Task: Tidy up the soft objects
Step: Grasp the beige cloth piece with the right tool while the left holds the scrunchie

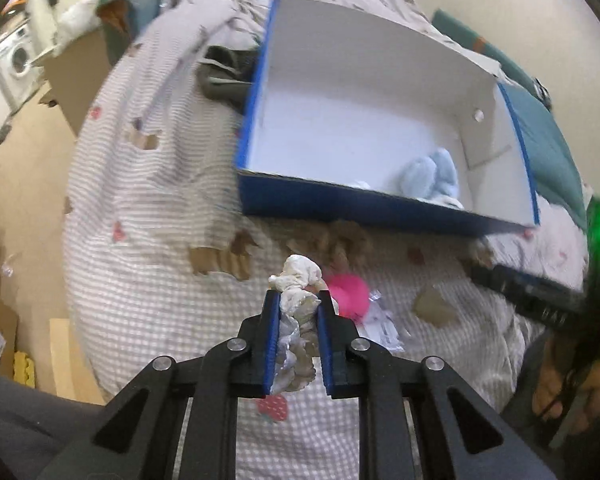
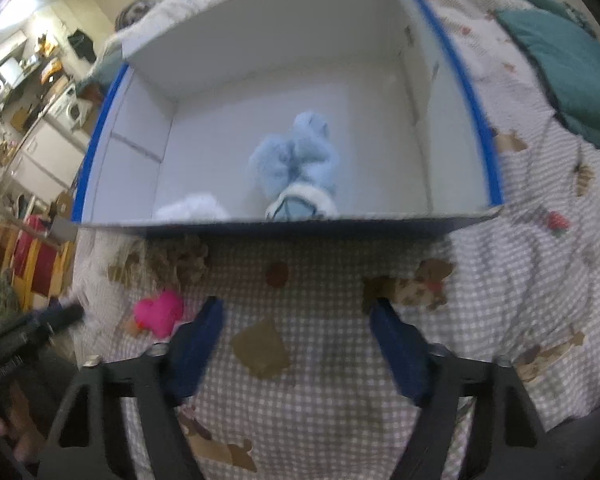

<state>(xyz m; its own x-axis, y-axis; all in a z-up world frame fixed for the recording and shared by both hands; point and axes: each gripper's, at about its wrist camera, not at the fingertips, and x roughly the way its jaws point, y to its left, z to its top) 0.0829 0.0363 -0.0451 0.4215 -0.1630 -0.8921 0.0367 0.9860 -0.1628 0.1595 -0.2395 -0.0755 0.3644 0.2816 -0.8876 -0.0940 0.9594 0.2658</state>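
Note:
My left gripper point(image 1: 299, 300) is shut on a white crumpled soft toy point(image 1: 297, 286) and holds it above the checked bedspread, in front of the blue box point(image 1: 340, 200). The box is white inside and holds a light blue plush point(image 1: 432, 174), also seen in the right wrist view point(image 2: 300, 160), beside a white soft item point(image 2: 192, 206). A pink plush point(image 1: 350, 294) lies on the bed just behind the held toy; it also shows in the right wrist view point(image 2: 160, 312). My right gripper point(image 2: 296, 308) is open and empty, in front of the box point(image 2: 292, 226).
The checked bedspread point(image 2: 520, 260) covers the bed. Teal pillows point(image 2: 560, 60) lie to the right of the box. A dark garment point(image 1: 224, 76) lies left of the box. A cardboard box point(image 1: 80, 76) and a washing machine point(image 1: 18, 54) stand at the far left.

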